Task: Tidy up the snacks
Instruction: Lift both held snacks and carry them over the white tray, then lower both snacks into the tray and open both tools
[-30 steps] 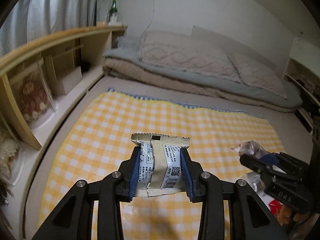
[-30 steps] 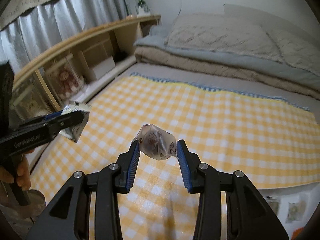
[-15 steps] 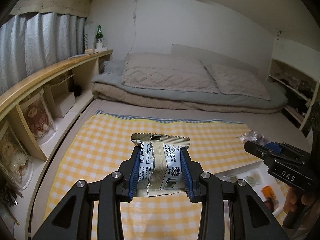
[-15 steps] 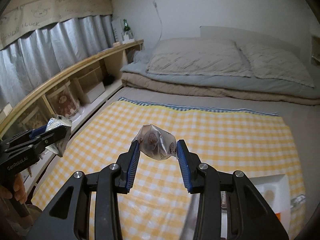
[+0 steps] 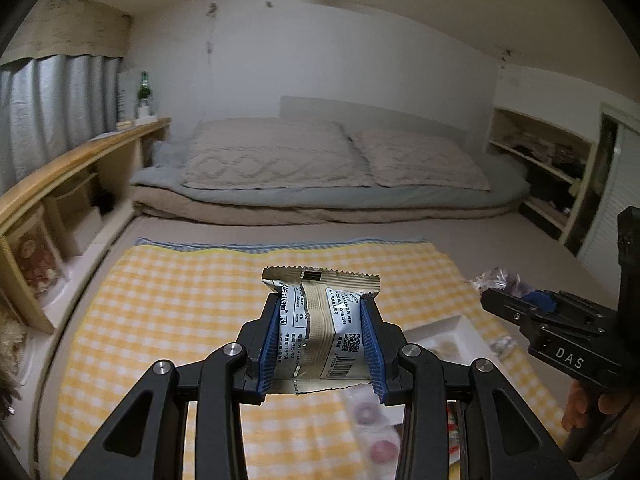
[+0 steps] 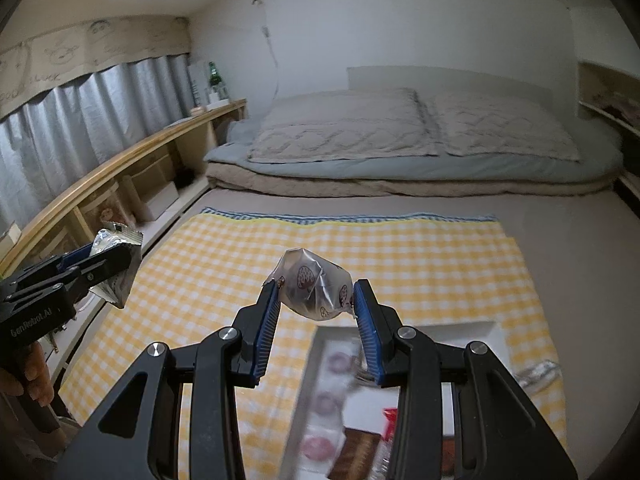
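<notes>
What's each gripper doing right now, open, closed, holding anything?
Left gripper: closed on a silver snack packet.
Right gripper: closed on a clear-wrapped pastry.

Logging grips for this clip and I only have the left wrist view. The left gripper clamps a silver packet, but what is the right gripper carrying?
Observer: The right gripper is shut on a clear wrapped snack printed with brown cookie pictures.
Operator: Is it over the tray?
Observer: In the right wrist view the white tray lies right below it, on the yellow checked cloth.
Operator: Anything in the tray already?
Observer: Yes, a blurred row of round pink-centred snacks along its left side.
</notes>
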`<move>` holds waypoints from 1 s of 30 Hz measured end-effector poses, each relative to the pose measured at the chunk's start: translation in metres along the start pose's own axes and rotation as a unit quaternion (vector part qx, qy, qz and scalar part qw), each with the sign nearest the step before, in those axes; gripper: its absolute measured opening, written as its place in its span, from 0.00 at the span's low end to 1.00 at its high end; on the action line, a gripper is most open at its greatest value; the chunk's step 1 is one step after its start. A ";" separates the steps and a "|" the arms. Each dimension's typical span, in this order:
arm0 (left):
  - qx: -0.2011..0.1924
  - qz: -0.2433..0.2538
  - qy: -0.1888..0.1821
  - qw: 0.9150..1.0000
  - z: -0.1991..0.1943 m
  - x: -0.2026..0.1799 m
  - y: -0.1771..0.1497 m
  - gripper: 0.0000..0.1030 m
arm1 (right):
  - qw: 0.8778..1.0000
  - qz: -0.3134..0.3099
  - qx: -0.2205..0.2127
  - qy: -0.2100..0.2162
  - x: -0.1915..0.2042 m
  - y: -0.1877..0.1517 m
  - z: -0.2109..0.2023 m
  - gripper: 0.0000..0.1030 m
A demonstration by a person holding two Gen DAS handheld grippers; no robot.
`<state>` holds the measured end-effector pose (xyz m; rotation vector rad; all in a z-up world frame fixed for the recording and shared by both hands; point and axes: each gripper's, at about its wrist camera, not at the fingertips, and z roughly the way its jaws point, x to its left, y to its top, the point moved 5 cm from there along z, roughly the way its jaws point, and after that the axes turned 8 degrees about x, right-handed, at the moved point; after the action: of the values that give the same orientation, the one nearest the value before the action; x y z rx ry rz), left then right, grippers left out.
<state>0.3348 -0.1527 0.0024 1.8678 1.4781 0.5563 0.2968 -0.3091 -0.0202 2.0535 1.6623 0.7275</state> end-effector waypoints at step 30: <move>0.246 -0.045 -0.096 0.964 0.239 -0.103 -0.041 0.74 | 0.971 0.147 0.185 -0.046 -0.175 -0.110 0.100 0.40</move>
<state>0.4460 -0.3057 -0.1807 2.1349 1.6625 -0.0487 0.2466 -0.4544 -0.1906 2.5904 1.5501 0.4208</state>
